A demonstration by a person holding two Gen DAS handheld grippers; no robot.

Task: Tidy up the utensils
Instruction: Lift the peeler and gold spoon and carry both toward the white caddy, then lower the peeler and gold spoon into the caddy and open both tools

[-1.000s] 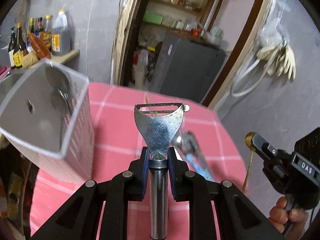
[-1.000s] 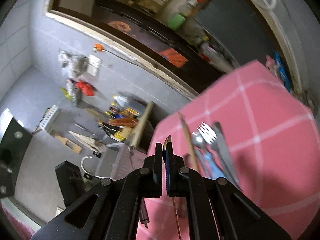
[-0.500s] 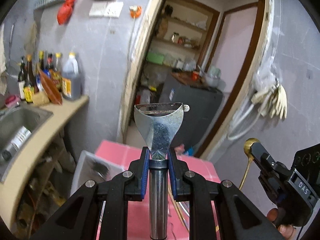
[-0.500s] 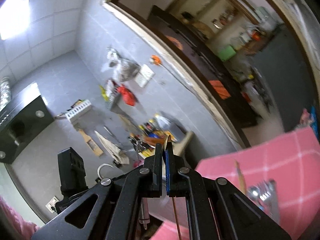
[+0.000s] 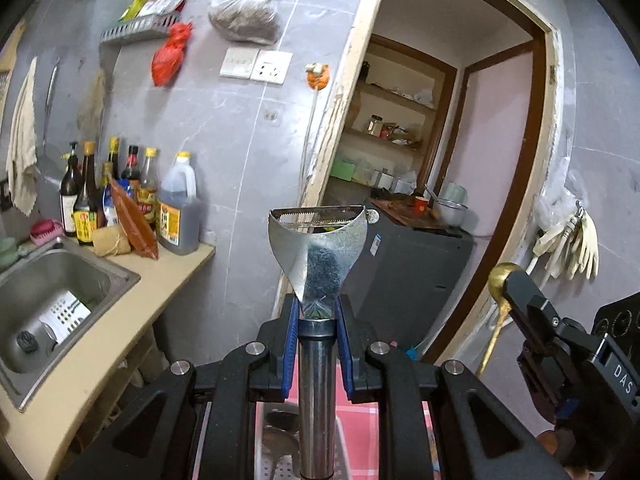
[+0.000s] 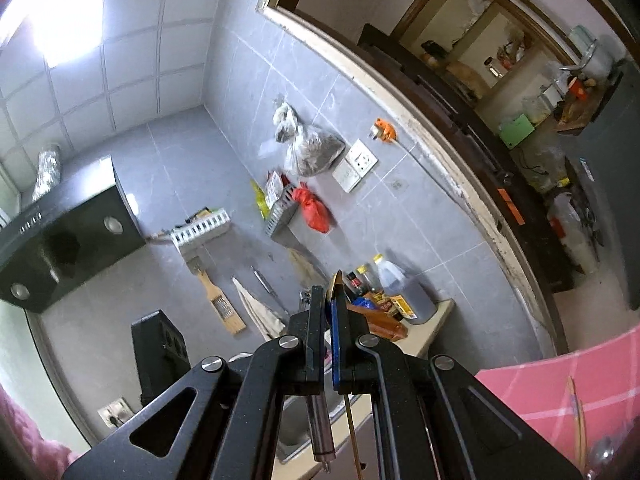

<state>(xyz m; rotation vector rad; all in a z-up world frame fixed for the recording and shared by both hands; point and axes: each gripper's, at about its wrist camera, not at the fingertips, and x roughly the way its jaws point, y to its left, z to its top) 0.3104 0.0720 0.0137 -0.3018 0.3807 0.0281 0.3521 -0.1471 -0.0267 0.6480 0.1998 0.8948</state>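
My left gripper (image 5: 317,320) is shut on a steel peeler (image 5: 318,248), gripping it at the neck, blade end up and handle hanging down. Below it a white perforated utensil holder (image 5: 280,452) stands on the pink checked tablecloth (image 5: 360,420). My right gripper (image 6: 330,300) is shut on a gold spoon (image 6: 334,284), seen edge-on with its thin handle hanging down. The right gripper also shows in the left wrist view (image 5: 516,284), with the spoon's bowl (image 5: 498,276) sticking up. Both grippers are raised well above the table.
A steel sink (image 5: 48,304) and a counter with sauce bottles (image 5: 132,200) lie to the left. A doorway (image 5: 440,160) with a dark cabinet is ahead. Chopsticks (image 6: 576,420) and other utensils lie on the pink cloth at lower right in the right wrist view.
Both grippers have tilted upward and risen with their utensils; the table and holder have dropped toward the bottom of both views. Both grips are unchanged.
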